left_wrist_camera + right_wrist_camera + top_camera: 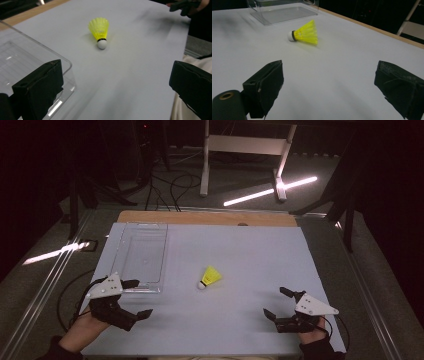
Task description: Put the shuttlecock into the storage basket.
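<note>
A yellow shuttlecock (210,277) lies on its side on the white table (240,320), just right of the clear tray (141,257), while the left gripper (136,298) and right gripper (278,303) rest wide apart and empty near the front corners.

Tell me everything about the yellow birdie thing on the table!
The shuttlecock has a bright yellow ribbed skirt that looks like plastic, a thin black band and a round white tip. It lies on its side on the white table sheet, tip toward the person, beside the clear tray but apart from it. Nothing else touches it.
</note>
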`<control>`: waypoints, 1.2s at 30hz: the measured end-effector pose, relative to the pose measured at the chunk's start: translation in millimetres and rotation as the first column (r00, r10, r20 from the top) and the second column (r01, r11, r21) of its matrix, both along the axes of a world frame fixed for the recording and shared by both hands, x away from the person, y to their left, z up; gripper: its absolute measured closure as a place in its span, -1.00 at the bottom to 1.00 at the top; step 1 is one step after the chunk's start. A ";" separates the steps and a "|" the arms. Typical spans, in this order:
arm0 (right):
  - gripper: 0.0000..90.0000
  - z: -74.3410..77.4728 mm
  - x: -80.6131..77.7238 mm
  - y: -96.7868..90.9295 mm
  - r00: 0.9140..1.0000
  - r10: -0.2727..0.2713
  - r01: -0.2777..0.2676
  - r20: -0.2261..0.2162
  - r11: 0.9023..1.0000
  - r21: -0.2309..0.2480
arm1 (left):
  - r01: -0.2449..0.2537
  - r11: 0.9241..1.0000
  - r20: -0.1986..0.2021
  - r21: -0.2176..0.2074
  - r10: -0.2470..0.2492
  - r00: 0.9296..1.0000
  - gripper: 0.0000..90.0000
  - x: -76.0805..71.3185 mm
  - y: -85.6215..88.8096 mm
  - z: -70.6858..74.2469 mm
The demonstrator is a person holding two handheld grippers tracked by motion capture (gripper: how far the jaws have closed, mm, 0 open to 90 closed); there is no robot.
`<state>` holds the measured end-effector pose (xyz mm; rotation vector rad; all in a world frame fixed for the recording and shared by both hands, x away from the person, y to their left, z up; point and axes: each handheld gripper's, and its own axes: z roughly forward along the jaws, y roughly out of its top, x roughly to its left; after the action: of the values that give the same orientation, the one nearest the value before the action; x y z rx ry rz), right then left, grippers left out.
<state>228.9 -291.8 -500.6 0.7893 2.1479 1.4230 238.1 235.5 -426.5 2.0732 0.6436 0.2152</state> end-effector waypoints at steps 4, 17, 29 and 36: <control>-0.81 0.4 -0.2 -0.7 1.000 -0.002 0.002 0.001 1.000 0.000 | 0.038 0.998 -0.022 0.050 -0.037 0.999 -1.00 1.7 -4.5 4.6; -0.81 0.3 -0.2 -0.3 1.000 0.000 0.000 -0.003 1.000 -0.002 | 0.127 0.977 -0.082 0.170 -0.115 0.990 -1.00 12.3 -20.7 8.4; -0.81 -0.7 0.6 0.0 1.000 0.007 -0.008 -0.014 1.000 -0.005 | 0.188 0.941 -0.144 0.283 -0.152 0.978 -1.00 20.0 -35.8 8.4; -0.81 -0.9 0.6 0.3 1.000 0.009 -0.009 -0.023 1.000 -0.006 | 0.235 0.909 -0.211 0.343 -0.169 0.963 -1.00 26.5 -47.1 3.2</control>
<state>229.6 -291.5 -501.5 0.7983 2.1742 1.4182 264.5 188.4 -423.2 2.5250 0.5144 0.0293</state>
